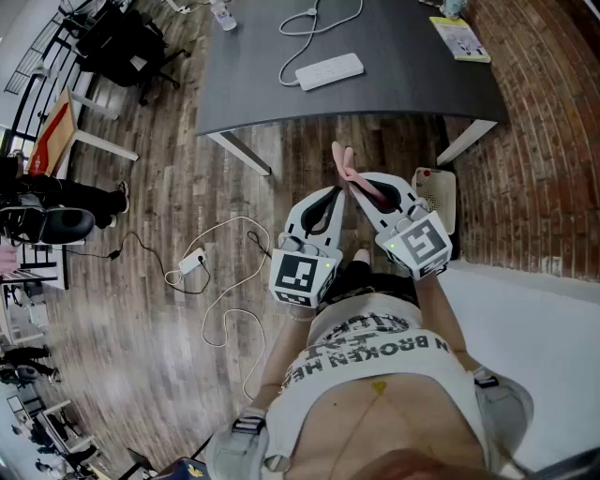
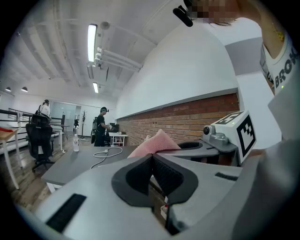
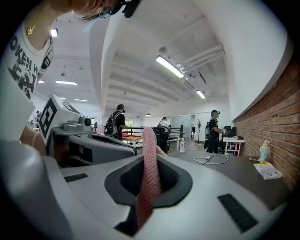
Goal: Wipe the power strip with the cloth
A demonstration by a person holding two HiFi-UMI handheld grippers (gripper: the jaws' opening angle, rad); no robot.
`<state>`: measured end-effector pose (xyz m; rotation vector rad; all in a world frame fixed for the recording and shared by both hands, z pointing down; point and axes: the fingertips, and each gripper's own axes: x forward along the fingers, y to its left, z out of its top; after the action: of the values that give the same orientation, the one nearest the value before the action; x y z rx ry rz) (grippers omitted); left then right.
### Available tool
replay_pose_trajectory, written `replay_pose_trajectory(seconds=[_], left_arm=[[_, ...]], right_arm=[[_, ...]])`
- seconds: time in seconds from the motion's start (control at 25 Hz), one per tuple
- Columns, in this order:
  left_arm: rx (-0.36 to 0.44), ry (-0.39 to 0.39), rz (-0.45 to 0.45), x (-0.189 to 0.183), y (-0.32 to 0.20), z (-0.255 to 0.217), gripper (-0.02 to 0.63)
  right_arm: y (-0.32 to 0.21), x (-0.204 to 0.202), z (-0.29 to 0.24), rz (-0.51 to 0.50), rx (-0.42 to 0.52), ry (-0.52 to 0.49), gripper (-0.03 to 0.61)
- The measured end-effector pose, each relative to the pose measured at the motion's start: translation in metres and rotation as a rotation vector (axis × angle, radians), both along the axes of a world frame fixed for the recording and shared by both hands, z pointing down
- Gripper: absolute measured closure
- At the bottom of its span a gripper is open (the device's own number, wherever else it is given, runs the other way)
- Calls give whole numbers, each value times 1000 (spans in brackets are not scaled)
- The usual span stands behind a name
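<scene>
The white power strip (image 1: pixel 329 71) lies on the dark grey table (image 1: pixel 394 94), its white cable (image 1: pixel 314 21) looping toward the far side. Both grippers hang side by side in front of the table's near edge, close to the person's body and well short of the strip. My right gripper (image 1: pixel 354 187) (image 3: pixel 151 159) is shut on a pink cloth (image 1: pixel 349 173) (image 3: pixel 149 178) that sticks up between its jaws. My left gripper (image 1: pixel 335 191) (image 2: pixel 151 157) is shut with nothing between its jaws. In the left gripper view the cloth (image 2: pixel 154 143) shows just beyond them.
A yellow booklet (image 1: pixel 459 37) and a bottle (image 1: pixel 223 17) sit on the table's far corners. On the wooden floor lie a white adapter with cable (image 1: pixel 192 262) and a white box (image 1: pixel 437 192) by the right table leg. A brick wall (image 1: pixel 544 141) runs along the right. An office chair (image 1: pixel 122 47) stands far left.
</scene>
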<state>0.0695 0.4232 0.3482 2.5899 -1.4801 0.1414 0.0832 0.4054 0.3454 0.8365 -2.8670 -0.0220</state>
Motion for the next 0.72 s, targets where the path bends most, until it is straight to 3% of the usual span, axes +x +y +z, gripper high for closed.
replay_pose_trajectory(seconds=[0.28,0.72], left_arm=[[-2,8,-10,4,2,2,606],[-30,16,-23,-10,-19,14,606]], right_arm=[[2,10,2,-2,-24,-36,561],[-22,7,14,19,-45,-15,561]])
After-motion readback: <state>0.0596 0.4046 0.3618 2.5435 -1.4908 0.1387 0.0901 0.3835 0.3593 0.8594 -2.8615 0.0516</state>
